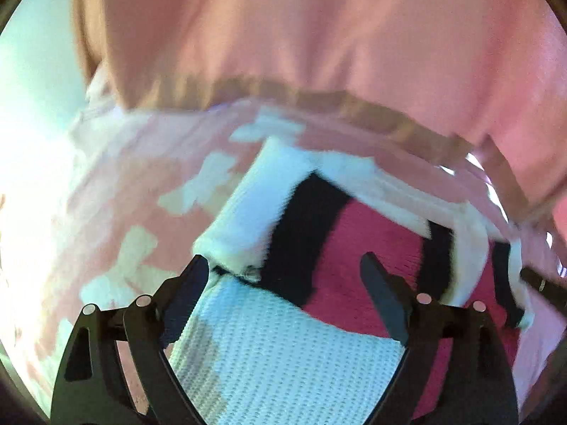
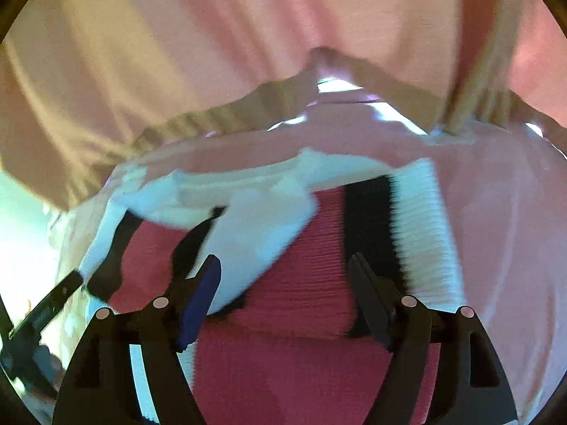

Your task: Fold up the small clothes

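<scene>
A small knit garment in magenta, white and black [image 1: 358, 248] lies on a pink cloth with white shapes [image 1: 117, 191]. My left gripper [image 1: 283, 265] is open just above its white waffle-knit part [image 1: 283, 354], fingers apart, one at the white folded edge [image 1: 241, 219]. In the right wrist view my right gripper [image 2: 283, 265] is open over the magenta panel [image 2: 301, 276], beside a black and white striped band [image 2: 397, 226]. The other gripper's finger [image 2: 53, 301] shows at lower left. Both views are blurred.
A person in a pink top with a tan ribbed hem [image 1: 319, 35] stands close behind the garment and fills the upper half of both views [image 2: 248, 35]. Bright light washes out the left edge [image 1: 28, 141].
</scene>
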`<state>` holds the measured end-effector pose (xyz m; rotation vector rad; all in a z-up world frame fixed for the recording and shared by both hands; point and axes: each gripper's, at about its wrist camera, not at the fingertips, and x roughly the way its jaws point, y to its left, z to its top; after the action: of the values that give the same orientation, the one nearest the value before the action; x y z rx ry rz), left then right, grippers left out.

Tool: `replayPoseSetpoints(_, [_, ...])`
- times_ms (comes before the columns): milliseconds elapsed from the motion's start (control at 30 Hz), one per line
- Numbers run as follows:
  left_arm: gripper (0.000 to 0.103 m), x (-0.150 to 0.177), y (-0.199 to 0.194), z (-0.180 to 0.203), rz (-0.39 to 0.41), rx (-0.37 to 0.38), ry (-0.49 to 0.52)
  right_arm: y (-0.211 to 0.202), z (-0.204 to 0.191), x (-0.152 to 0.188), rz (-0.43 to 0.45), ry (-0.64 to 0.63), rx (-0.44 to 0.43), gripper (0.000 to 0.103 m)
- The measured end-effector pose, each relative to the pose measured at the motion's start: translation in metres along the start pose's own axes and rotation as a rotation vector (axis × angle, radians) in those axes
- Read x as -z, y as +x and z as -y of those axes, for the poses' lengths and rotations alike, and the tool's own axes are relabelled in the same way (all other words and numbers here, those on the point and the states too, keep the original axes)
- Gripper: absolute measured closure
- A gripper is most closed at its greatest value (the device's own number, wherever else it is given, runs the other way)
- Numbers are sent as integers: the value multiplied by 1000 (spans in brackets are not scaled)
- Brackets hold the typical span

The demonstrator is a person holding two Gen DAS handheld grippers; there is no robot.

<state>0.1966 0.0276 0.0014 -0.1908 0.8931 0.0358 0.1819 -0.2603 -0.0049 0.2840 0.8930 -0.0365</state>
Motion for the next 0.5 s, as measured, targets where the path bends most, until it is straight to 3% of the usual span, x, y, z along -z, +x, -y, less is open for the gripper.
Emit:
replayPoseSetpoints(100, [18,-4,17,-17,-63,0,-51,24,-31,1,-32,-58,37,31])
replayPoseSetpoints(200, [18,-5,24,-17,-63,-13,-27,55,-46,0,-72,-87,108,31])
replayPoseSetpoints(233, [19,-6,25,-17,-62,-12,-28,62,-47,1,-84,-96,129,39])
replayPoseSetpoints(267, [19,-6,29,-18,-73,-3,-34,69,-47,3,-100,-107,139,75])
replayPoseSetpoints(300, [23,-6,35,-22,-103,18,-54,71,-45,3,-113,-108,132,88])
replayPoseSetpoints(433, [27,4,54,-39,-193,42,-147,11,-18,2,-10,-32,-26,92])
replayPoseSetpoints(500, [27,7,56,-44,-202,40,-151,-18,2,6,19,-28,-22,92])
